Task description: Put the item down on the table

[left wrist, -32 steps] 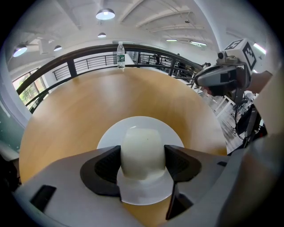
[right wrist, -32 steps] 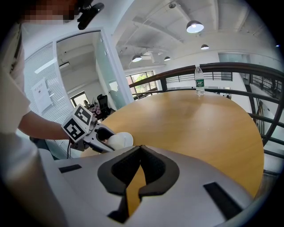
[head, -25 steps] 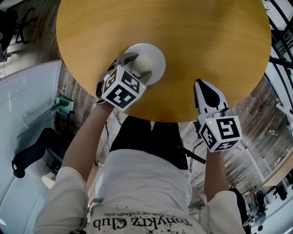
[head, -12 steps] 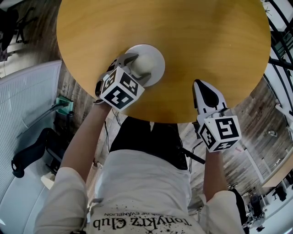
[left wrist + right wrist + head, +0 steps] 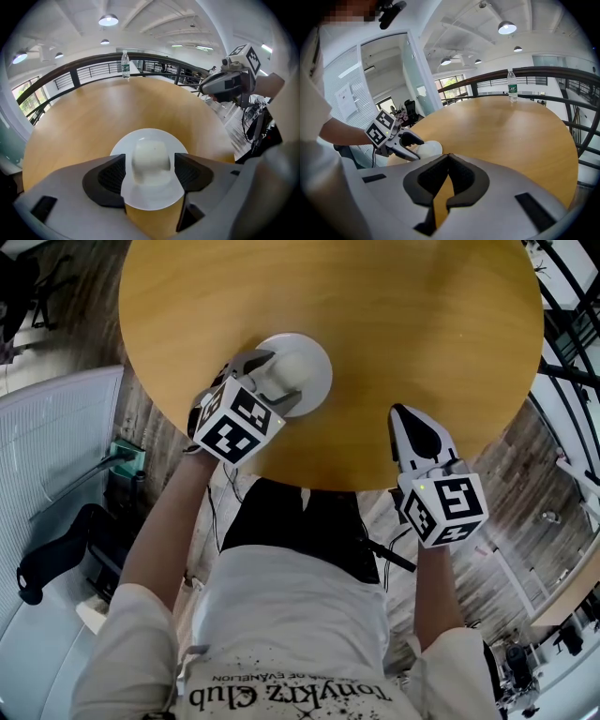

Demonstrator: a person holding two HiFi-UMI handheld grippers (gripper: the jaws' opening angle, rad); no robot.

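The item is a white disc with a raised dome (image 5: pixel 298 362), and it rests on the round wooden table (image 5: pixel 403 315) near the front left edge. My left gripper (image 5: pixel 272 379) straddles the dome (image 5: pixel 151 154). Its dark pads (image 5: pixel 110 176) stand on either side with a narrow gap to the dome, so it is open. My right gripper (image 5: pixel 405 418) hovers over the table's front edge, to the right of the item and apart from it. Its pads (image 5: pixel 449 157) meet and hold nothing. From the right gripper view the left gripper (image 5: pixel 410 140) shows beside the white item (image 5: pixel 429 149).
A clear water bottle (image 5: pixel 125 64) stands at the table's far edge, by a dark railing (image 5: pixel 562 75). A white slatted panel (image 5: pixel 56 427) and a black chair (image 5: pixel 56 559) are on the floor to the left. The person's torso is close to the table's front edge.
My left gripper has drawn back slightly towards the table's front left edge, while the white item stays in place. My right gripper has hardly moved.
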